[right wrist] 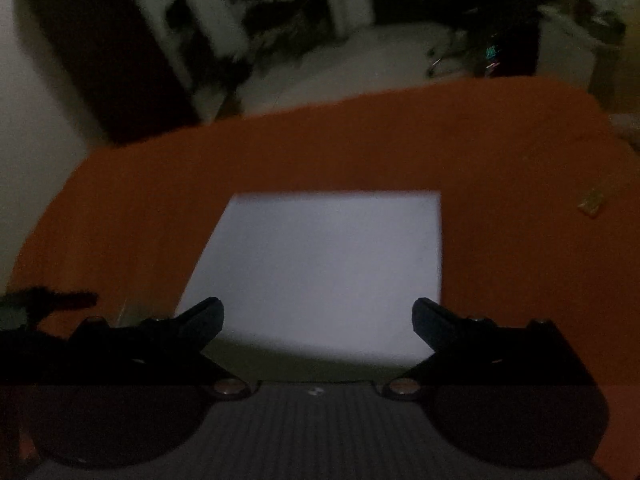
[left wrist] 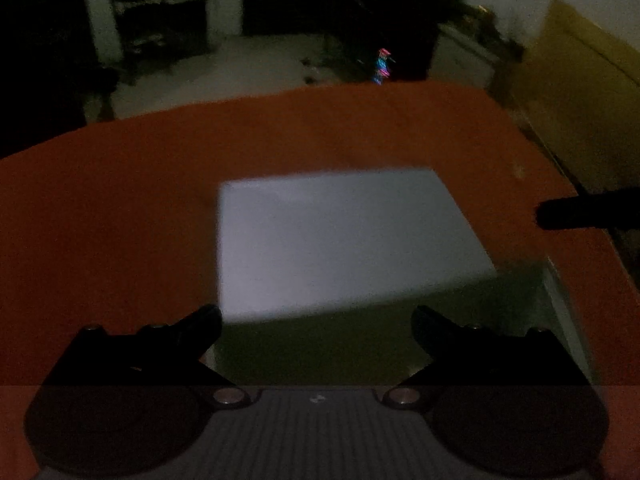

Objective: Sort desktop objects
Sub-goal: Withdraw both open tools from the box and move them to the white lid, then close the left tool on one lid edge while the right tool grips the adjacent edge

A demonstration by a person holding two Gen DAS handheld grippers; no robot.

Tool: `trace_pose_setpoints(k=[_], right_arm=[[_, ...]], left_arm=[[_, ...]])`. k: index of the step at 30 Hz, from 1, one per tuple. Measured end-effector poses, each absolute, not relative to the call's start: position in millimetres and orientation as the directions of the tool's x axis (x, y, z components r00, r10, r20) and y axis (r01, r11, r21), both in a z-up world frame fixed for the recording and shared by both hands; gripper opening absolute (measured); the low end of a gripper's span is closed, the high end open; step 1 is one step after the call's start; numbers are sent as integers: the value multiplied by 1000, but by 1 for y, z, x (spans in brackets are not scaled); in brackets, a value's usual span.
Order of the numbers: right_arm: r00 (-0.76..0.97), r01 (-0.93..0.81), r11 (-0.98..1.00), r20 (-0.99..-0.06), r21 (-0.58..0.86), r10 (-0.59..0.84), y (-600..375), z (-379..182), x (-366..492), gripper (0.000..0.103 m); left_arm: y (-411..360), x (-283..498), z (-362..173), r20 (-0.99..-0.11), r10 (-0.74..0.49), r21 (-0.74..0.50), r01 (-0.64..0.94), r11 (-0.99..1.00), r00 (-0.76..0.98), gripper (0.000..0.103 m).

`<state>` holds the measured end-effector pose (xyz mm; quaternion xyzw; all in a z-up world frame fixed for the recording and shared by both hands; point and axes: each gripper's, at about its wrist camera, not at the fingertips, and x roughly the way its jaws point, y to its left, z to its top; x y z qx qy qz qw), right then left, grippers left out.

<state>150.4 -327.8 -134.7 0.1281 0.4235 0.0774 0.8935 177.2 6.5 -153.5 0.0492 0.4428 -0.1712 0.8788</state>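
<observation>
- Orange cloth covers the desk (left wrist: 120, 200); a white box (left wrist: 332, 240) sits mid-desk.
- Left tongs (left wrist: 316, 320) gape apart, empty, near the box.
- Right tongs (right wrist: 318, 316) likewise apart over the box.

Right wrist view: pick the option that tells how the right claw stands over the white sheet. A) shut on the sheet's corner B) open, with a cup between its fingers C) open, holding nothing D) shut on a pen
C: the right claw has its two fingers spread wide apart, with only the white sheet on the orange table cover showing in the gap between them.
</observation>
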Motion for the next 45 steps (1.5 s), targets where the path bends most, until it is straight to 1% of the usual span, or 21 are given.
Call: trace_pose_setpoints(k=[2, 5, 9, 11, 12, 15, 19, 20, 24, 26, 29, 31, 33, 35, 37, 38, 39, 41, 45], right_arm=[[664, 35, 951, -719, 307, 208, -346, -135, 164, 103], [680, 118, 943, -718, 311, 152, -370, -144, 187, 103], [654, 202, 949, -754, 244, 54, -393, -157, 210, 103], [651, 203, 959, -759, 195, 16, -397, -166, 219, 103], [649, 181, 967, -760, 177, 17, -398, -169, 223, 103], [613, 167, 975, -790, 145, 12, -385, -198, 239, 103], [620, 149, 979, -785, 139, 17, -383, -213, 247, 103], [613, 146, 981, -790, 130, 14, -384, -220, 249, 103], [566, 157, 982, -825, 106, -2, -391, -247, 266, 103], [530, 164, 976, -847, 142, 34, -395, -258, 272, 103], [503, 149, 961, -855, 231, 127, -400, -271, 277, 102], [497, 138, 958, -855, 249, 151, -400, -279, 281, 102], [494, 126, 958, -854, 257, 164, -401, -287, 285, 102], [481, 129, 956, -860, 262, 170, -403, -297, 292, 102], [452, 131, 956, -874, 262, 177, -401, -308, 297, 102], [441, 129, 958, -880, 257, 177, -399, -313, 298, 102], [433, 125, 960, -884, 249, 173, -397, -319, 300, 103], [419, 116, 966, -893, 233, 165, -393, -330, 302, 103], [373, 61, 965, -902, 257, 217, -380, -346, 304, 102]], left_arm=[[10, 198, -159, -797, -254, -64, 343, 937, 548, 102], [16, 228, -172, -818, -257, -74, 350, 934, 514, 102], [35, 267, -189, -849, -242, -142, 239, 961, 469, 102], [46, 282, -191, -857, -241, -175, 183, 967, 456, 103], [50, 288, -195, -864, -227, -172, 160, 972, 449, 102], [53, 304, -209, -878, -171, -127, 126, 984, 448, 103], [50, 325, -235, -890, -44, 29, 152, 988, 455, 102], [51, 327, -237, -890, -44, 28, 150, 988, 454, 102], [63, 332, -249, -881, -185, -157, 100, 983, 435, 102], [63, 336, -257, -881, -229, -200, 114, 973, 415, 102], [51, 341, -270, -882, -209, -144, 180, 973, 422, 102], [45, 348, -284, -895, -221, -145, 215, 966, 388, 102], [44, 357, -300, -901, -241, -181, 193, 964, 360, 102], [50, 362, -311, -881, -297, -258, 152, 954, 367, 102], [60, 366, -325, -869, -318, -312, 81, 947, 380, 103], [65, 367, -330, -863, -344, -343, 71, 937, 370, 103], [66, 367, -333, -856, -368, -363, 83, 928, 364, 102], [60, 363, -333, -854, -381, -351, 147, 925, 355, 102], [54, 357, -329, -854, -409, -341, 247, 907, 321, 102]])
